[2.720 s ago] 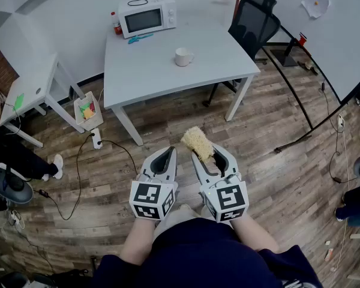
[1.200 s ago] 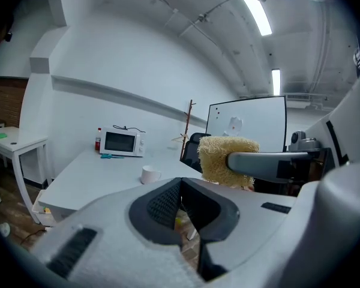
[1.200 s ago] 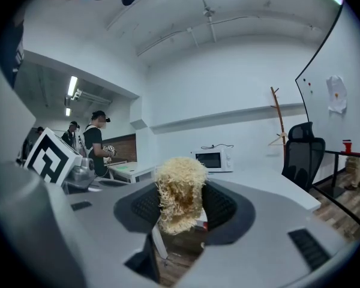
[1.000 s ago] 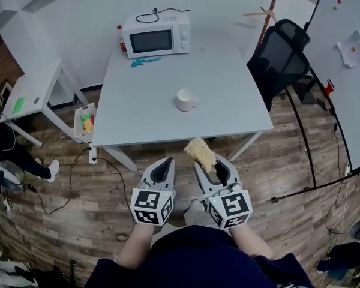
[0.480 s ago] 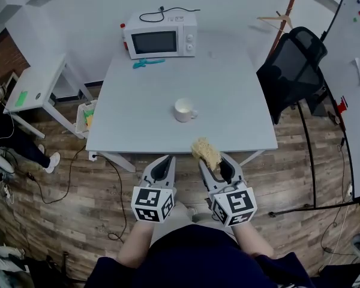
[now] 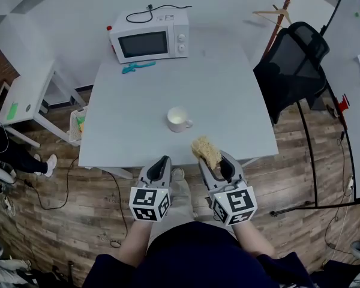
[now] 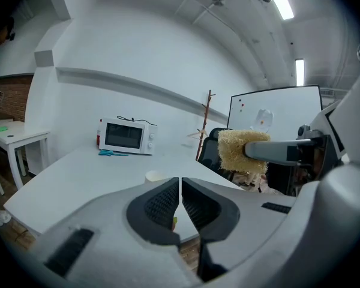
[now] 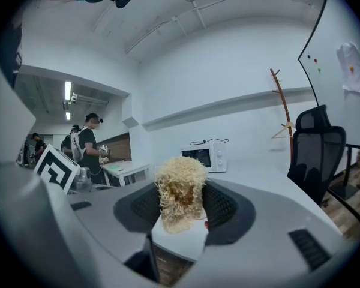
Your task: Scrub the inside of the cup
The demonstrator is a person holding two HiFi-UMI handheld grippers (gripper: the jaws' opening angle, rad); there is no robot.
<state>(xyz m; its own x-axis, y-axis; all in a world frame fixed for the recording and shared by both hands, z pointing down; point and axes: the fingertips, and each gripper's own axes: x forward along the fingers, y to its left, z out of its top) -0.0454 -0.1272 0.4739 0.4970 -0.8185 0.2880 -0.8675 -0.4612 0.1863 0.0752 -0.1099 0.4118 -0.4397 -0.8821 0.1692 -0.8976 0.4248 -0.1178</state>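
- Cup: white, round, smooth-walled, with a small loop handle on its near right side. It stood upright near the middle of the table, apart from both grippers.
- Table: rectangular, with a smooth pale grey top.
- Scrubber: pale yellow, a coarse shaggy block of fibres.
- Microwave: white box with a dark door, at the table's far edge. A teal tool lay just in front of it.
- Chair: black mesh, beside the table's right side.
- Left gripper: grey moulded shell with dark ribbed pads. Its fingers were pressed together with nothing between them, at the table's near edge.
- Right gripper: same build. Its fingers pinched the scrubber, which stuck out beyond the tips over the near edge.
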